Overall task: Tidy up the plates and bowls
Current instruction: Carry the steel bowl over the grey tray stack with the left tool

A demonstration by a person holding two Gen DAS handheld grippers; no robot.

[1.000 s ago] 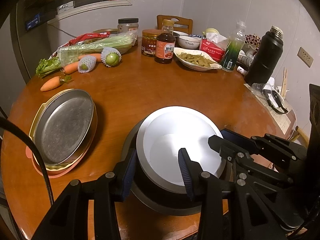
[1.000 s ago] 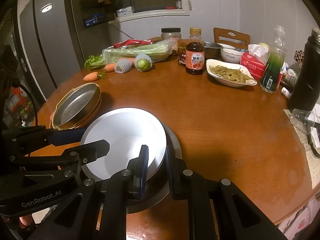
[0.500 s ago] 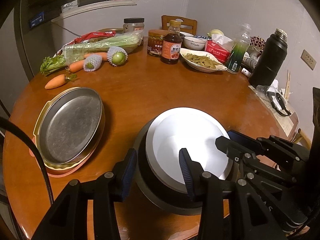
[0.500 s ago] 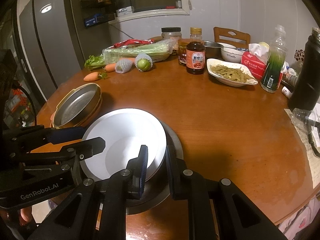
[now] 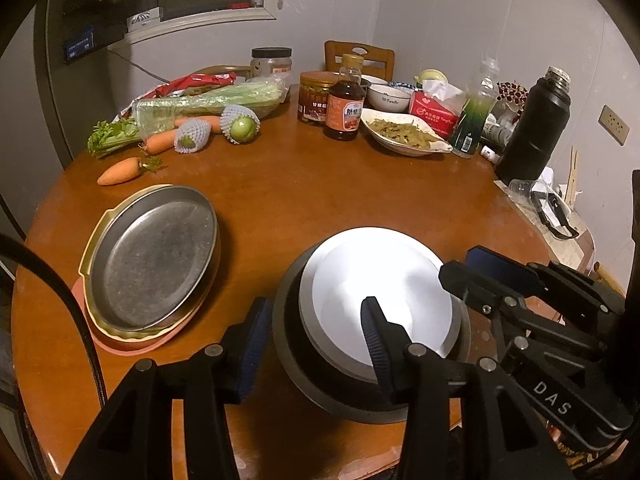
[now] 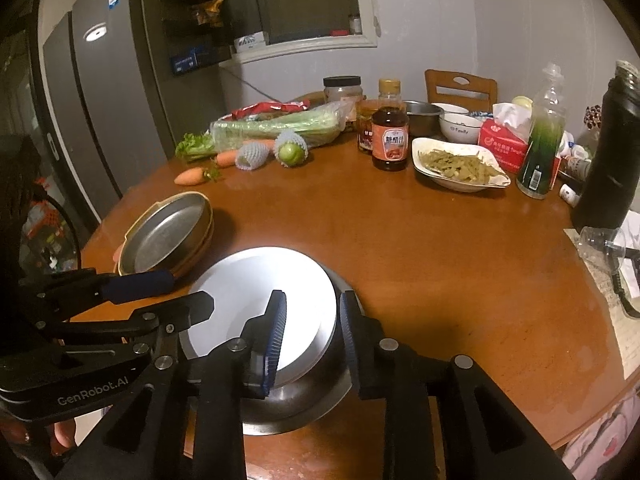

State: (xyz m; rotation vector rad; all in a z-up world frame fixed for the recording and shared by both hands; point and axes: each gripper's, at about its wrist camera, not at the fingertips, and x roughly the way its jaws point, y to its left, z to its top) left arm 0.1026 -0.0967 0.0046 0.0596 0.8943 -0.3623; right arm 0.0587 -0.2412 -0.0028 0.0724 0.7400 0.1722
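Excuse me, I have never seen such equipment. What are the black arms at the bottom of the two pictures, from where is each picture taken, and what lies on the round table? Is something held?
There is no robot here. A person holds a two-finger gripper in each hand, and a wide-angle camera on each gripper looks forward along its fingers. One picture comes from the left gripper, the other from the right gripper; each also sees the other from the side.

Both stand at a white plate that lies in a dark metal bowl on the wooden table. Both pairs of jaws are opening, with the rims of the stack between them, so nothing seems firmly held.

To the left is a second stack, with a metal plate on top. Farther back are carrots, celery, a sauce bottle, a dish of food and a black flask.
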